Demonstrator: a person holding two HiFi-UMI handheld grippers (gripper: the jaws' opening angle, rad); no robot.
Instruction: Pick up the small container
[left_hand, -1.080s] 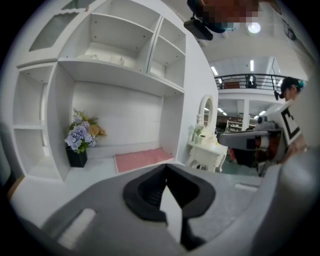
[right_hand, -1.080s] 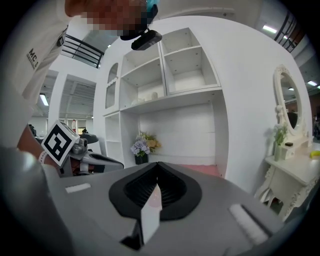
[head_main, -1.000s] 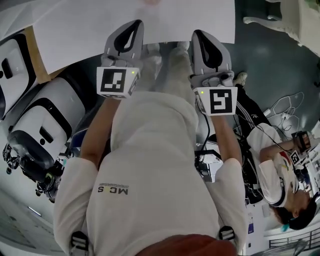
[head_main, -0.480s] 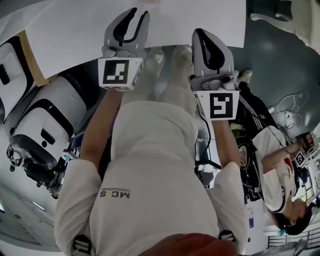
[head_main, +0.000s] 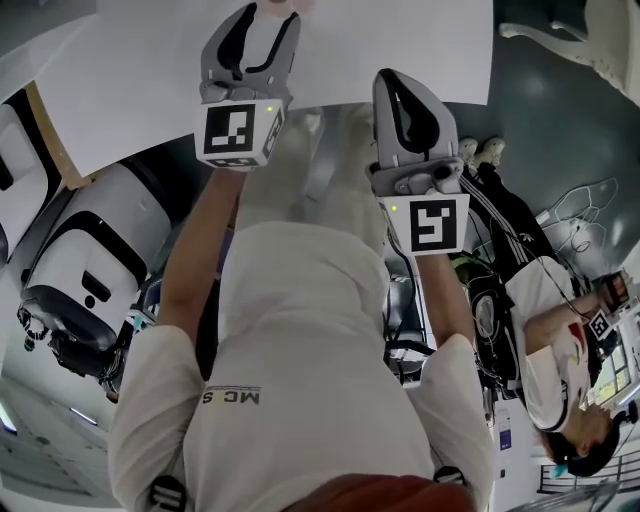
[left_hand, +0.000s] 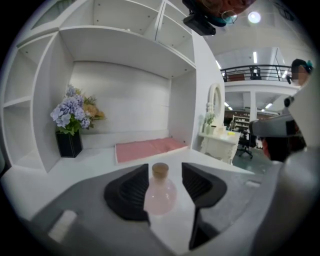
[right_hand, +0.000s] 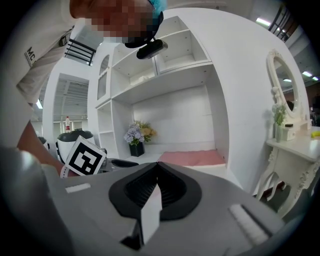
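Small round flask of translucent pink with a cork stopper (left_hand: 161, 194) stands upright on the white worktop (left_hand: 95, 170). It is low in the centre of the left gripper view, right between the jaws of my left gripper (left_hand: 165, 172). Those jaws have just been opening and stand wide, one black ribbed pad on either side of the flask's belly. The left-hand pad looks close against it, while a strip of worktop shows between the flask and the right-hand pad, so I read no squeeze on it yet. My right gripper (right_hand: 159, 165) has its jaws closed tip to tip with nothing held. In the head view it sits right of centre and lower in the frame than the left one, which reaches over the white surface at the upper left. Behind the flask, toward the back of the white shelf alcove, lie a flat pink mat (left_hand: 149, 148) and a black square vase of lilac and cream flowers (left_hand: 68, 143), both well apart from it. I judge this the approach step, nearly finished: the flask is bracketed but not gripped or lifted. Next I'd centre the jaws on the belly below the neck. Then I'd close gently and evenly so the round body doesn't squirt forward or tip, and lift straight up.
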